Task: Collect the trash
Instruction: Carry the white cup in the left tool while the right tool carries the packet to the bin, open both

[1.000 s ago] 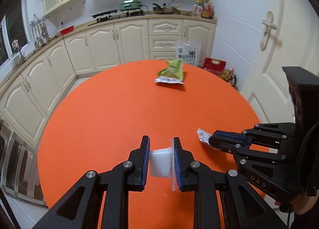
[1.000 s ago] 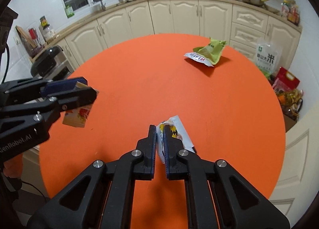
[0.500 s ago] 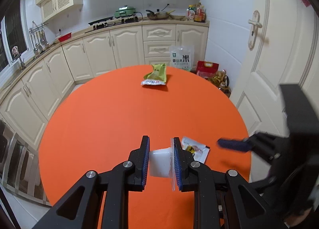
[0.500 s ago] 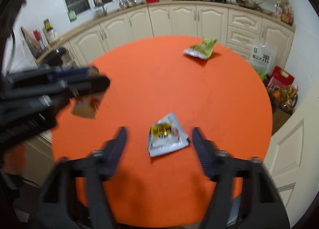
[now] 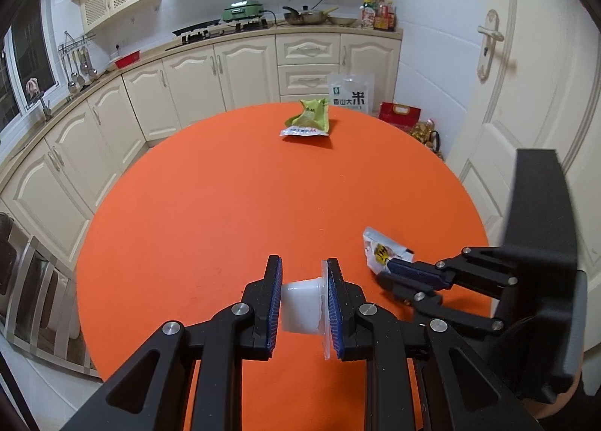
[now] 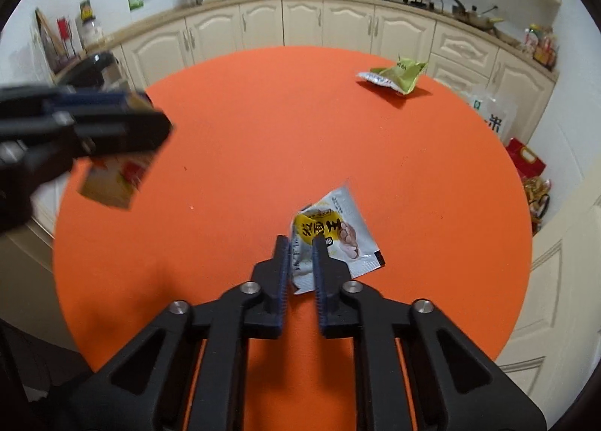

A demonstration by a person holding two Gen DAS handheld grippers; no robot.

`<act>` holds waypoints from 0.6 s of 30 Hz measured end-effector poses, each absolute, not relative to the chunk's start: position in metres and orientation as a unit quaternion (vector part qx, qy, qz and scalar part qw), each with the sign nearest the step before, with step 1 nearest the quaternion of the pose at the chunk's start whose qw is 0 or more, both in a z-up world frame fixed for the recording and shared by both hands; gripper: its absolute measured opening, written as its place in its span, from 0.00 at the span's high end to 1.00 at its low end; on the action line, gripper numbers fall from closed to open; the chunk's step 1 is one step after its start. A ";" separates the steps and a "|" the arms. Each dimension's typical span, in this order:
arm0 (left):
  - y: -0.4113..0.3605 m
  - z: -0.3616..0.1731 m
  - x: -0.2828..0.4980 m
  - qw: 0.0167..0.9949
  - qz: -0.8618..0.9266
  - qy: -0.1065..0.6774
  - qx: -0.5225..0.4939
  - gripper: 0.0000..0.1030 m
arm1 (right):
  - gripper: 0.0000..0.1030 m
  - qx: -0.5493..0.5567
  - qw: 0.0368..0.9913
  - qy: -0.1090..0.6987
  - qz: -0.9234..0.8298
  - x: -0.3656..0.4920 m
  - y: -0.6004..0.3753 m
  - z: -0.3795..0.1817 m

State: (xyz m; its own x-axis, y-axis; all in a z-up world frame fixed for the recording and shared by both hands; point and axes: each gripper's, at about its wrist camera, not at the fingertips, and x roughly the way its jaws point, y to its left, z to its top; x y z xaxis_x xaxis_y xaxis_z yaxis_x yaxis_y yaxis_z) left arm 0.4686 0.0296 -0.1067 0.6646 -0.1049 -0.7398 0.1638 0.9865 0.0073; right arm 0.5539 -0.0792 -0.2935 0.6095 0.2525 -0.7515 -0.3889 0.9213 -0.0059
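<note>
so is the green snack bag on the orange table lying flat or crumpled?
Crumpled. The green snack bag is creased and folded, one end raised off the orange round table; contents cannot be told.

Even indoor light, soft shadows, strong fisheye bending at edges, slight motion blur.

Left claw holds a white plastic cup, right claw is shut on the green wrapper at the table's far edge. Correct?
Not quite. The right claw is shut on the silver-and-yellow packet near it, per the right wrist view; the green wrapper lies untouched. The left claw does hold the white cup.
</note>
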 end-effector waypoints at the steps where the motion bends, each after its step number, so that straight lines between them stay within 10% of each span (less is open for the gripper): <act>1: 0.028 -0.106 0.470 0.911 -0.077 0.403 0.036 0.82 | 0.92 -0.076 0.895 0.400 0.183 0.552 -0.083 -0.291; 18: -0.073 -0.100 0.472 0.904 -0.163 0.391 0.064 0.82 | 0.93 0.036 0.924 0.344 0.163 0.490 -0.203 -0.241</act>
